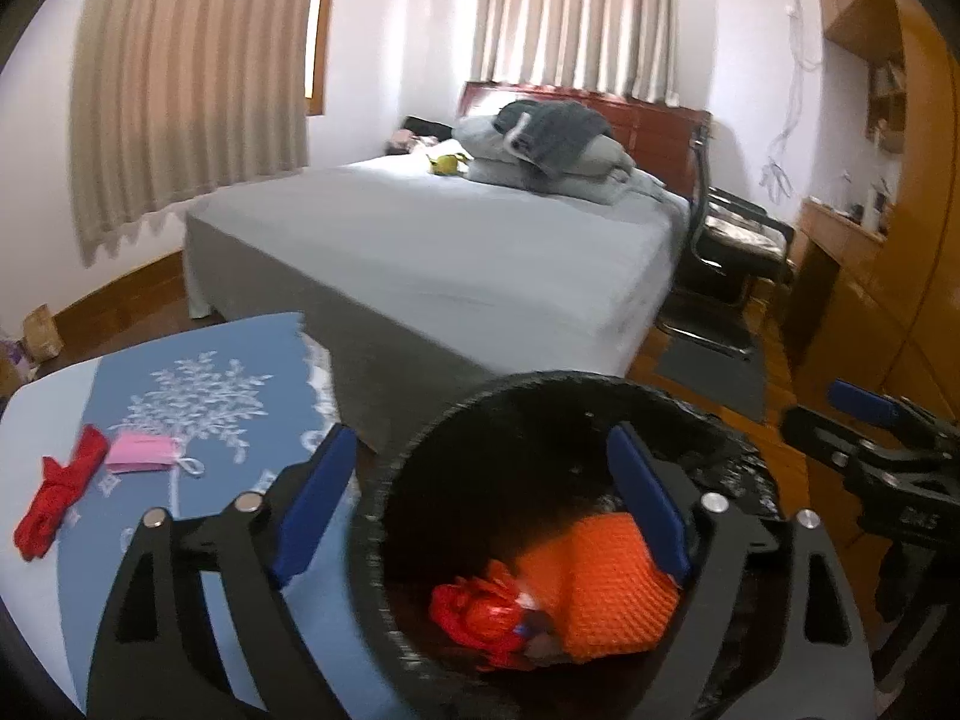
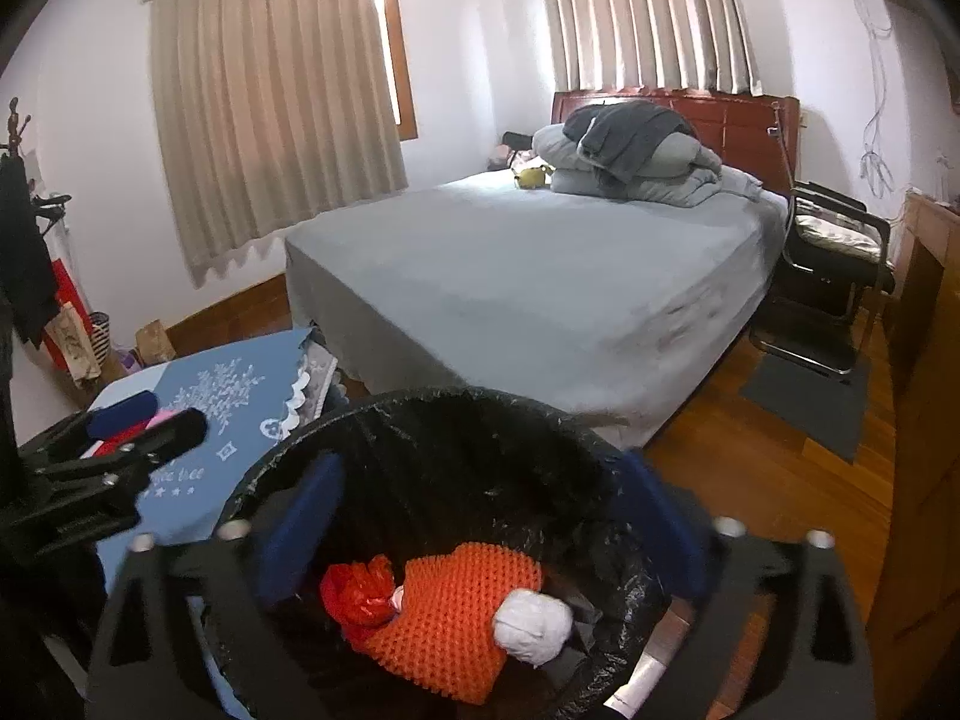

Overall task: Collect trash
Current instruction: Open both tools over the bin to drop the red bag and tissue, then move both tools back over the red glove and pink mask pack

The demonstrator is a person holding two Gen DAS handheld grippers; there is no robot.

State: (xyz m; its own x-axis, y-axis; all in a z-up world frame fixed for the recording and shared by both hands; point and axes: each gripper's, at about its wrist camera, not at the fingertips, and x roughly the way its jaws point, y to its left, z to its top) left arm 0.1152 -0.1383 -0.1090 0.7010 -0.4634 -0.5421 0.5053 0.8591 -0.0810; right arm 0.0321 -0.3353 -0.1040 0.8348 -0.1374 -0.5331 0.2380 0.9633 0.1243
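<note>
Black-lined bin (image 2: 420, 456) holding dropped scraps; left gripper (image 1: 480, 510) and right gripper (image 2: 480, 534) above it, jaws wide, empty. Next, probably: red scrap (image 1: 57, 498) left of bin.

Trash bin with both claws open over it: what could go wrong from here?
1. The left claw straddles the trash bin rim; pulling away could snag the liner or tip it.
2. The red scrap and pink packet remain on the blue cloth and could be overlooked.
</note>
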